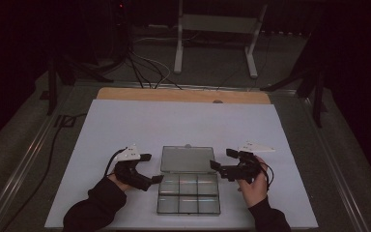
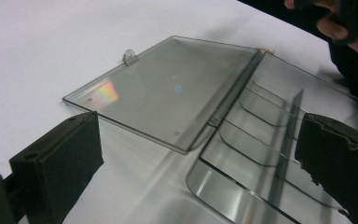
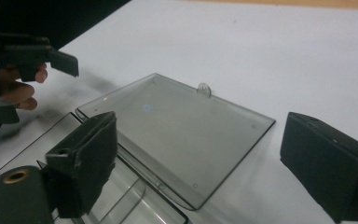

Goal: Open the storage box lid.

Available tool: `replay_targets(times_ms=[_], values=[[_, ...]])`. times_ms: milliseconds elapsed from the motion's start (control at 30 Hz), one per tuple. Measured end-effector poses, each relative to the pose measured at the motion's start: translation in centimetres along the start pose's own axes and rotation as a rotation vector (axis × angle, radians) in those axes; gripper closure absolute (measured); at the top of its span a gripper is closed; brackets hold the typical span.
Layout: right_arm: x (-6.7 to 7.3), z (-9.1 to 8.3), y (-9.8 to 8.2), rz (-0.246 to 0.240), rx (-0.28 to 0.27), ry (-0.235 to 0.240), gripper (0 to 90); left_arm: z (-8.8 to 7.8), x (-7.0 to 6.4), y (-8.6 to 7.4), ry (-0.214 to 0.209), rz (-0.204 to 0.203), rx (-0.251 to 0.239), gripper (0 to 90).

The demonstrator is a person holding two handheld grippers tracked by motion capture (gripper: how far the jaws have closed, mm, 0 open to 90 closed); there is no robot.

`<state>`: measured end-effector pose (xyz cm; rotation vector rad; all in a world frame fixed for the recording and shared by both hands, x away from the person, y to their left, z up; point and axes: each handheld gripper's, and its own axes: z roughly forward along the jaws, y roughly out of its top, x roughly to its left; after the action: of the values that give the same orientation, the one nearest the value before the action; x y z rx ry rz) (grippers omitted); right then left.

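Observation:
A clear plastic compartment box [image 1: 188, 194] lies open on the white sheet near the front edge. Its lid [image 1: 186, 159] is folded flat away from me, and the compartments look empty. My left gripper [image 1: 153, 168] sits just left of the box, open, with nothing between its fingers. In the left gripper view the lid [image 2: 168, 88] and the tray [image 2: 261, 140] lie beyond the wide-spread left gripper [image 2: 198, 161]. My right gripper [image 1: 221, 159] is at the box's right side, also open and empty. The right gripper view shows the lid [image 3: 177, 135] ahead of the right gripper [image 3: 207, 158], with the left gripper [image 3: 28, 60] beyond it.
The white sheet [image 1: 183, 121] covers most of the table, with a wooden strip [image 1: 183, 95] at its far edge. Behind the table stand a metal frame [image 1: 212, 38] and dark stands, with cables [image 1: 145, 67] on the floor. Metal rails run along both table sides.

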<state>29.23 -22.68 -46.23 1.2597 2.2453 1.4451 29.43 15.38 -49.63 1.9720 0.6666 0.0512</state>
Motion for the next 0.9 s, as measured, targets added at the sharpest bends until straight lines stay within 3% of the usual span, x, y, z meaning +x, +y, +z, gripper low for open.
replay_targets(times_ms=[200, 733, 900], values=[[-0.8, -1.2, 0.0, -0.020, 0.003, 0.015, 3.5, -0.4, -0.5, -0.5, -0.010, 0.015, 0.005, 0.7], [-3.0, -3.3, -1.0, 0.008, 0.010, -0.013, 3.5, -2.0, -0.8, -1.5, -0.035, 0.012, 0.020, 0.6], [-3.7, -3.9, -1.4, 0.028, 0.010, 0.003, 3.5, -2.2, -1.0, -1.8, -0.034, 0.021, 0.030, 0.7]])
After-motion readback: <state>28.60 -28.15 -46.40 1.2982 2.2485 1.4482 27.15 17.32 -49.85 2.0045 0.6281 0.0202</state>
